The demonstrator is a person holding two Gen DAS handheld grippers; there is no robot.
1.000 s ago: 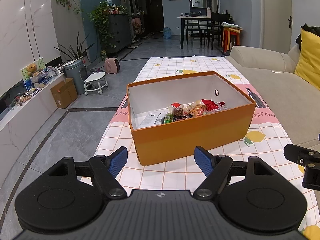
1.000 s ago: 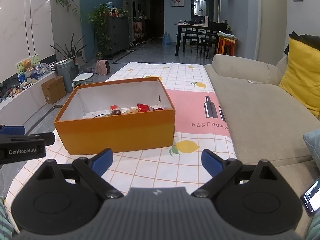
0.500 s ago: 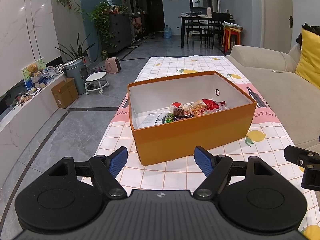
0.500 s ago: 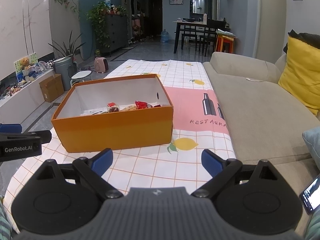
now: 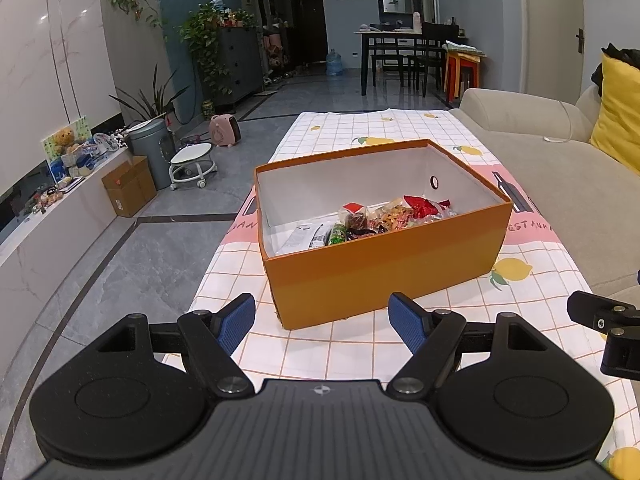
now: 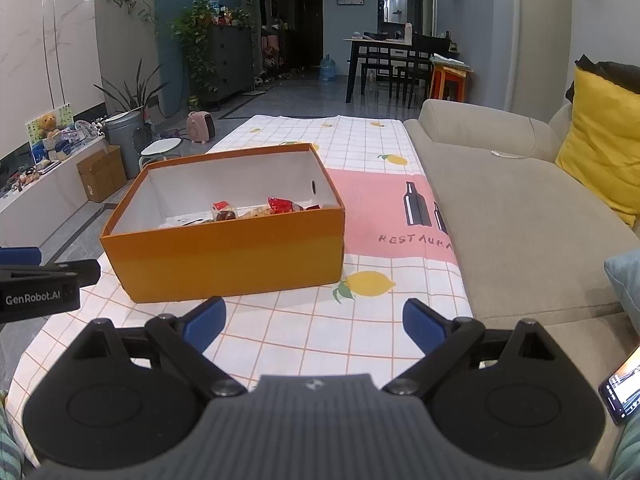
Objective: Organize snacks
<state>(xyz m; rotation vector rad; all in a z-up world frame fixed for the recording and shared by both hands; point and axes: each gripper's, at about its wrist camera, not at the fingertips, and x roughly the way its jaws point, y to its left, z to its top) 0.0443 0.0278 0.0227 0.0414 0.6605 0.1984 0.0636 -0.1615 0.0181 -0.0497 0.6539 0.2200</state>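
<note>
An open orange box (image 5: 384, 268) (image 6: 228, 256) stands on the checked tablecloth (image 5: 360, 356) (image 6: 320, 332) ahead of both grippers. Several wrapped snacks (image 5: 380, 220) (image 6: 256, 210) lie together along its near inside wall; red, green and white wrappers show. My left gripper (image 5: 322, 322) hovers in front of the box's near wall, open and empty. To the box's near right, my right gripper (image 6: 314, 322) is also open and empty. Each gripper's body shows at the edge of the other's view.
A beige sofa (image 6: 520, 208) with a yellow cushion (image 6: 604, 140) runs along the table's right side. A phone (image 6: 622, 384) lies at the lower right. Left of the table are grey floor, a cardboard box (image 5: 130, 186), a bin (image 5: 150, 152) and a stool (image 5: 192, 160).
The right gripper has drifted slightly right and back, so the box sits a little lower and further left in its view. The left gripper has barely moved. Both stayed open.
</note>
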